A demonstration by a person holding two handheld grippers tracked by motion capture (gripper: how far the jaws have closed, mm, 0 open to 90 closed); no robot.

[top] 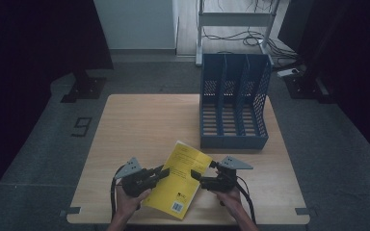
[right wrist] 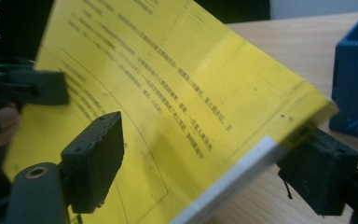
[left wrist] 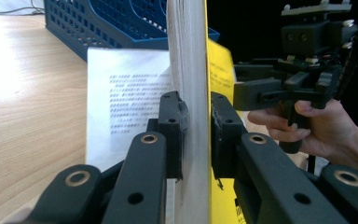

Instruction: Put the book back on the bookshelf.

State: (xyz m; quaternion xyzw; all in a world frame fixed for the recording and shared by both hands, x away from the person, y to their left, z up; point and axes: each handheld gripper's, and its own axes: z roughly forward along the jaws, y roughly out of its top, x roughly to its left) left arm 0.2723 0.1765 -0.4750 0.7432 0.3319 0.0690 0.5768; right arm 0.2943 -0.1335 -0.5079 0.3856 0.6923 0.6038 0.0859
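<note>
So there's a yellow book (top: 183, 179) held up off the near part of the wooden table (top: 139, 125), tilted, cover facing up toward the high camera, with the barcode corner closest to the person. The left gripper (top: 160, 174) has it clamped by its left edge: in the left gripper view both pads press flat against the white block of pages (left wrist: 193, 93), one on each side, so that grip is tight on the book. A sheet with printed text hangs off to the left of the pages in that view, and I can't tell if it's a loose page or the other cover. The right gripper (top: 196, 175) sits at the book's right edge with its jaws wide. In the right gripper view one pad hovers over the yellow cover (right wrist: 177, 93) and the other sits just under the white page edge; that edge lies between them, but neither pad is pressing on it. Both hands come in from the bottom of the high view. Behind the book, well apart, a blue file rack (top: 234, 101) with three slots stands on the far right part of the table.
</note>
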